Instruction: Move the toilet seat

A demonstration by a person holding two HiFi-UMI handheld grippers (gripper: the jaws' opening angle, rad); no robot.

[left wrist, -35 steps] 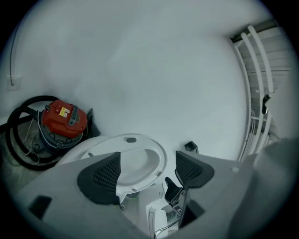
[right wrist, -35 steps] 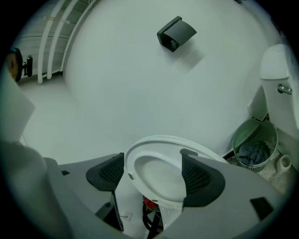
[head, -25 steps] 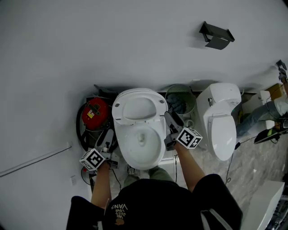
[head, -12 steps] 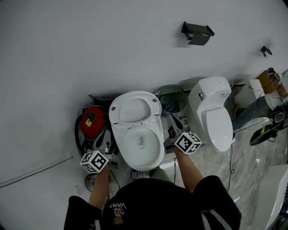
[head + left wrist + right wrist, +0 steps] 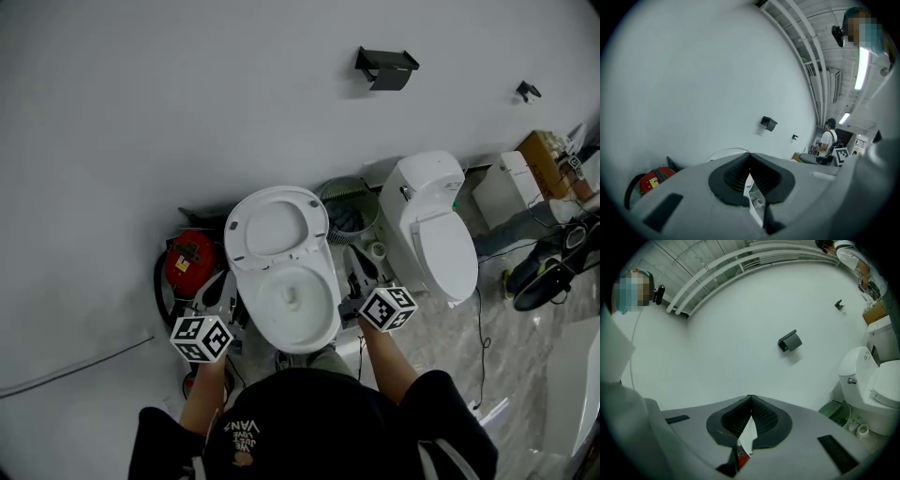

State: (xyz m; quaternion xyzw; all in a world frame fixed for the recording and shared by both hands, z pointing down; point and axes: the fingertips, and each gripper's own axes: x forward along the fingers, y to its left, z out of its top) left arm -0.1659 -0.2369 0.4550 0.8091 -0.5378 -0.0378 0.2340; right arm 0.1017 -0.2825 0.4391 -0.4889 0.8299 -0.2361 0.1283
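Observation:
The white toilet (image 5: 289, 302) stands in the middle of the head view, its seat and lid (image 5: 277, 228) raised against the wall. My left gripper (image 5: 223, 289) is beside the bowl's left rim, apart from it. My right gripper (image 5: 360, 266) is beside the right rim, also apart. Both are shut with nothing between the jaws. In the left gripper view the fingertips of the left gripper (image 5: 750, 154) meet, and the top arc of the raised lid (image 5: 725, 151) shows just beyond. In the right gripper view the right gripper (image 5: 751, 398) is closed the same way, facing the bare wall.
A second white toilet (image 5: 433, 239) with its lid down stands to the right, with a green wire bin (image 5: 347, 206) between the two. A red canister (image 5: 192, 262) sits left of the bowl. A black holder (image 5: 384, 67) hangs on the wall. Cables and a cardboard box (image 5: 546, 155) lie at the right.
Both grippers have drawn back a little from the toilet; the right one no longer reaches up beside the seat hinge. The head view has swung, shifting the scene leftward. The seat stays raised.

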